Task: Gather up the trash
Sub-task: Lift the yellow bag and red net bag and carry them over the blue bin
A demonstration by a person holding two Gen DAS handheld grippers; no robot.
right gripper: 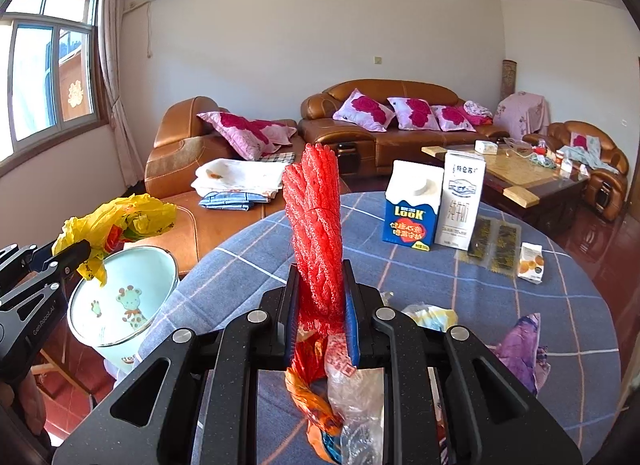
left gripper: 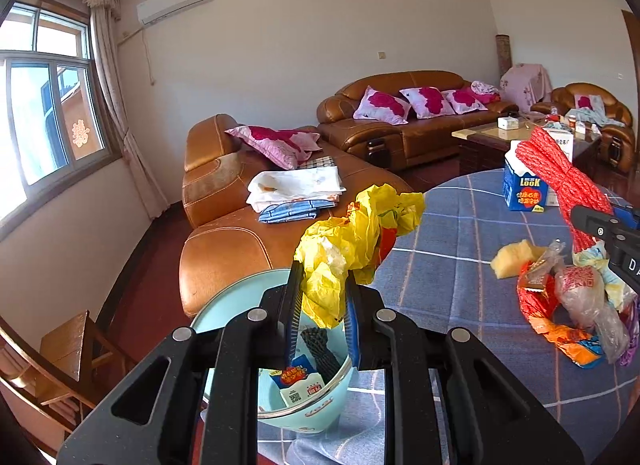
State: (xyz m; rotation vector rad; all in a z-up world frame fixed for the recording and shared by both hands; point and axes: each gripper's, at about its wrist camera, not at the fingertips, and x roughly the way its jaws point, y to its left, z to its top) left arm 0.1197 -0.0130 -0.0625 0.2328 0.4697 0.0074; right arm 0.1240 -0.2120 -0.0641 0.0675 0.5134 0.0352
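**Left wrist view: both grippers loaded, bin next**

Left wrist view shows the left gripper (left gripper: 323, 297) pinching a crumpled yellow plastic bag (left gripper: 352, 241) right above the pale blue trash bin (left gripper: 320, 409), which stands at the edge of the table (left gripper: 460, 265) and already holds some scraps. The right gripper (right gripper: 320, 301) is clamped on a red mesh bundle (right gripper: 316, 233), raised over the table well to the right of the bin; loose wrappers (right gripper: 352, 385) lie under it, though the fingers may partly catch them too. The carrying step is in hand. Next, the left jaws need to spread over the bin's mouth, then the red bundle must travel across to the bin.
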